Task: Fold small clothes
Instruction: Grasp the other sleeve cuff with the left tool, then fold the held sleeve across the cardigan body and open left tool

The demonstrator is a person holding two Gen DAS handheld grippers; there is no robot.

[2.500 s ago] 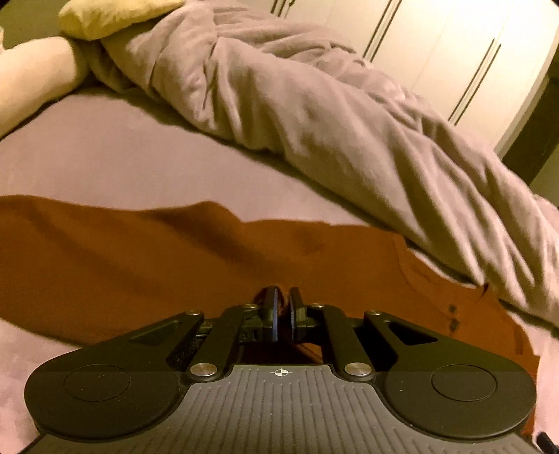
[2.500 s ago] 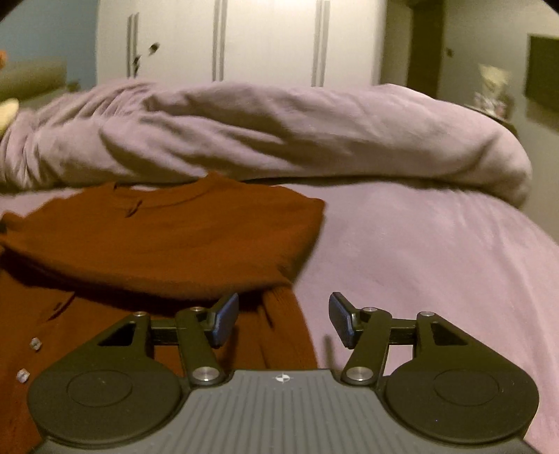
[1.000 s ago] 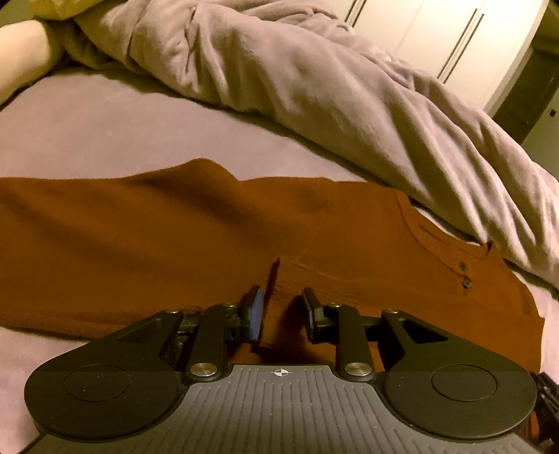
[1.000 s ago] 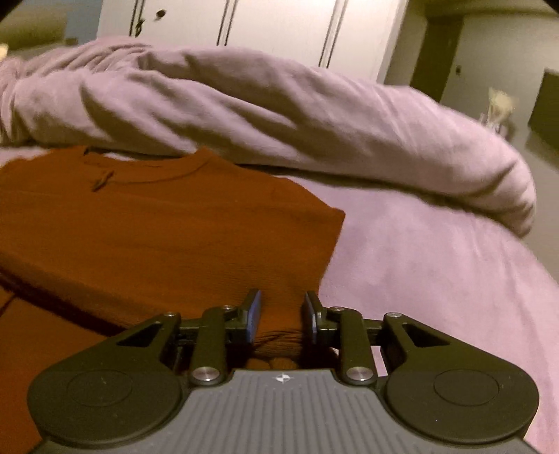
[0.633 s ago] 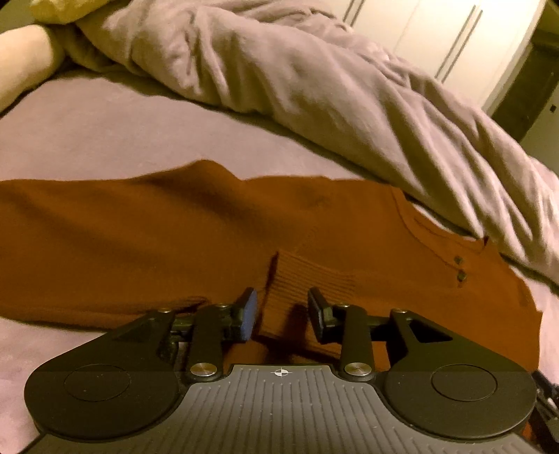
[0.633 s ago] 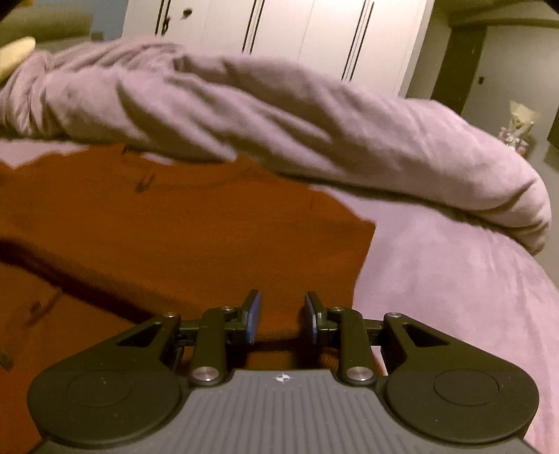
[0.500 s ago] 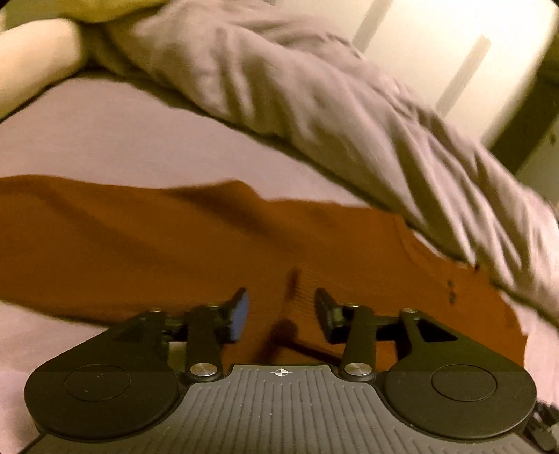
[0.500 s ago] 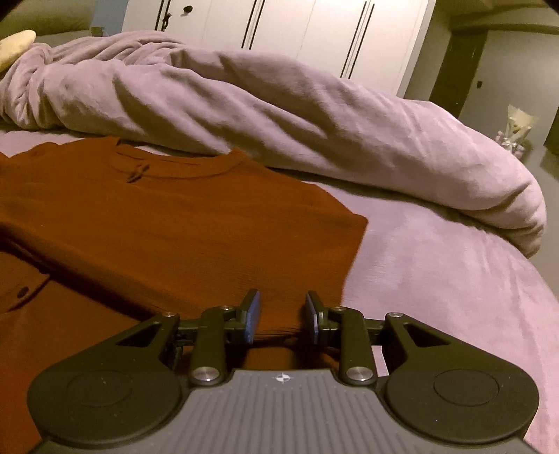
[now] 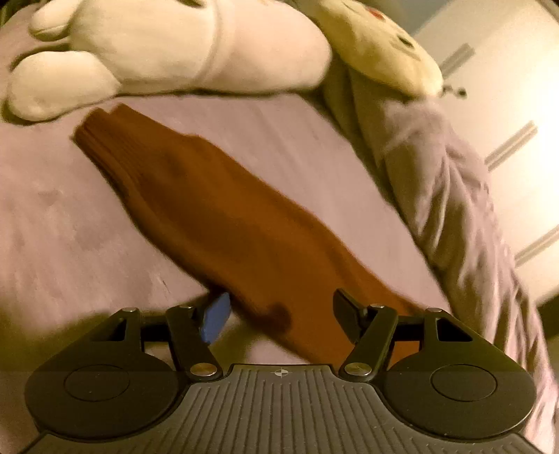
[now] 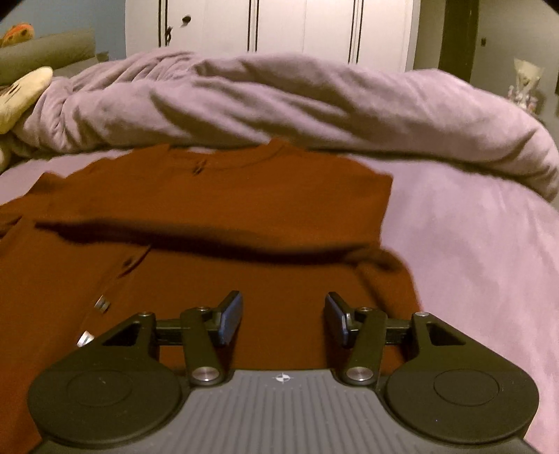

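Note:
A rust-brown buttoned top lies on the lilac bed. In the right wrist view its body [image 10: 216, 209] is folded over, with a dark fold shadow across the middle and buttons at the left. My right gripper [image 10: 283, 316] is open and empty, low over the near part of the cloth. In the left wrist view one long sleeve [image 9: 223, 216] stretches from the gripper up to a ribbed cuff at the upper left. My left gripper [image 9: 279, 312] is open, with the sleeve's near end lying between its fingers.
A bunched lilac duvet [image 10: 314, 101] runs along the far side of the bed. A white plush toy [image 9: 157, 52] and a cream one [image 9: 380, 42] lie beyond the sleeve cuff. White wardrobe doors [image 10: 279, 28] stand behind the bed. Bare sheet [image 10: 471, 251] lies to the right.
Both grippers have opened and let go of the cloth. The left gripper has swung left and now faces along the outstretched sleeve towards the plush toys. The right gripper has drawn back slightly.

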